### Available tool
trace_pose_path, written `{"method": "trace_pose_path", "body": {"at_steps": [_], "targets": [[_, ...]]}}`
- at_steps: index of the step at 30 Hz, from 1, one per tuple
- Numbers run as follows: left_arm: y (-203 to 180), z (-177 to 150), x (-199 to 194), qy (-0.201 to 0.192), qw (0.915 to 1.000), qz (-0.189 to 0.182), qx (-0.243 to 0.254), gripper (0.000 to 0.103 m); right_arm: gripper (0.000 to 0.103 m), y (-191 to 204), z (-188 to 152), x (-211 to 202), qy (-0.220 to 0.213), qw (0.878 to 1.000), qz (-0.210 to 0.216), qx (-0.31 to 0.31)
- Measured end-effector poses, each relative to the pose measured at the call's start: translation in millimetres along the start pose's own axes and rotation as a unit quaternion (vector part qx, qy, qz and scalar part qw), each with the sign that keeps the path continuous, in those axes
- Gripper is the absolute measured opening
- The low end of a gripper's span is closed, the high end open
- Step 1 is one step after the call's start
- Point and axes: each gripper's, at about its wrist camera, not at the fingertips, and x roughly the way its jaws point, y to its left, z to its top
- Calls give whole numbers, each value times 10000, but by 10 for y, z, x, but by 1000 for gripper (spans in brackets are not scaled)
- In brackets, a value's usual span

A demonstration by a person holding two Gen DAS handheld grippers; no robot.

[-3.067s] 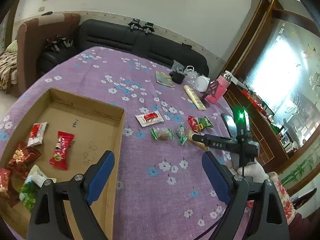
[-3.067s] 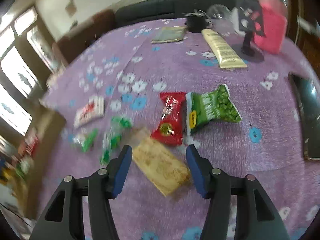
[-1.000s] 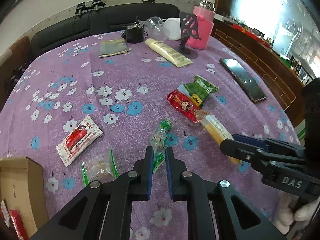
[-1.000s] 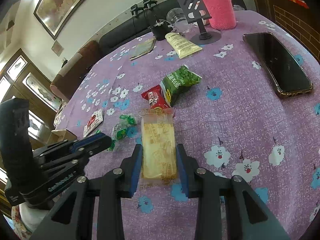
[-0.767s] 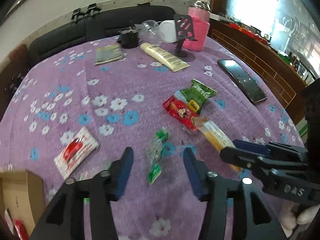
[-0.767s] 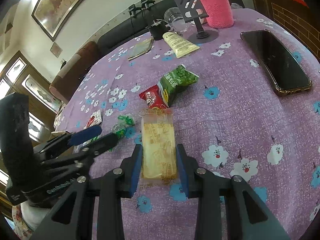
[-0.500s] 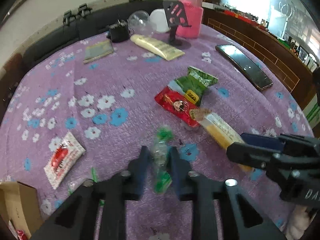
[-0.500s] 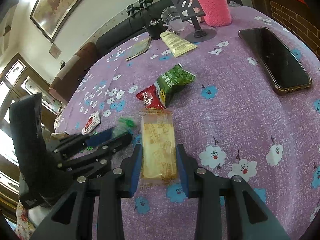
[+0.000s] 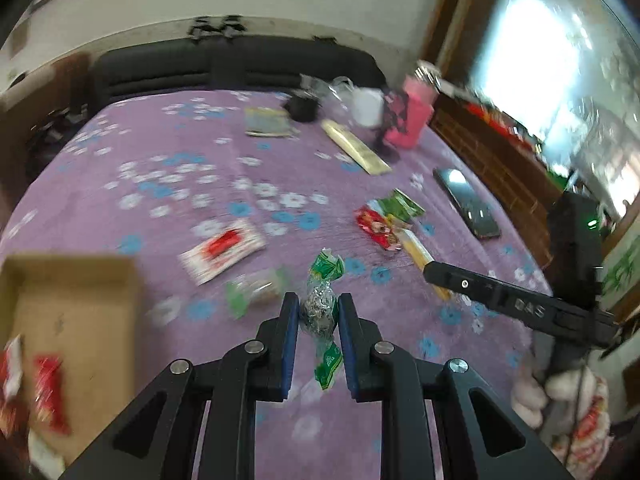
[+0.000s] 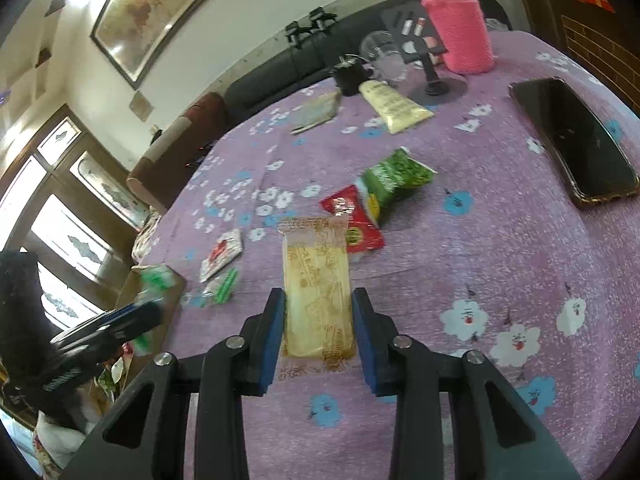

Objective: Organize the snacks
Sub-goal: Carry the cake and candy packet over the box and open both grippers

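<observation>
Snacks lie scattered on a purple flowered table; L wrist view: left gripper has its fingers clamped on a green-ended foil candy, held up off the cloth w/ one twisted end hanging below; just beyond it, a clear-wrapped candy w/ green ends, blurred; further left a white-and-red packet; cardboard box at left edge w/ red packets in its near corner; mid-right a red snack bag touching a green snack bag; right gripper reaches in from the right holding a yellow wafer pack; black phone beyond it; far end has a pink bottle, cream tube, booklet; whole view motion-blurred.

R wrist view: right gripper fingers closed on both long sides of the wafer pack, pack pointing away, its far end overlapping the red bag; green bag just behind the red one; phone at right; pink bottle, phone stand, tube, booklet at far end; white-and-red packet & clear candy to the left; left gripper at left over the box, green candy end showing at its tip.
</observation>
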Motion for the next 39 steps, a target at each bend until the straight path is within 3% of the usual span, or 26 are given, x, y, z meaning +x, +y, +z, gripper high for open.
{"method": "trace_pose_path", "body": {"at_steps": [8, 14, 21, 27, 36, 39], "targets": [[775, -463, -1025, -623, 9928, 525, -882, 20, 32, 419, -125, -35, -90, 9982, 195, -566], [1295, -877, -1437, -784, 9816, 1032, -1405, 20, 33, 1029, -315, 10, 150, 9932, 239, -1131], [1537, -1207, -1352, -527, 9783, 1072, -1696, 20, 33, 1872, -529, 189, 577, 9819, 681, -1669], [1528, -1317, -1173, -255, 9795, 944, -1759, 20, 33, 2528, -782, 526, 1001, 9678, 757, -2184], [1555, -1380, -1136, -128, 9799, 944, -1754, 21, 33, 2865, -1004, 1054, 1441, 9587, 538, -2393], [1580, -1394, -1184, -159, 9795, 941, -1773, 27, 33, 2903, -1042, 1151, 1497, 9575, 444, -2424]]}}
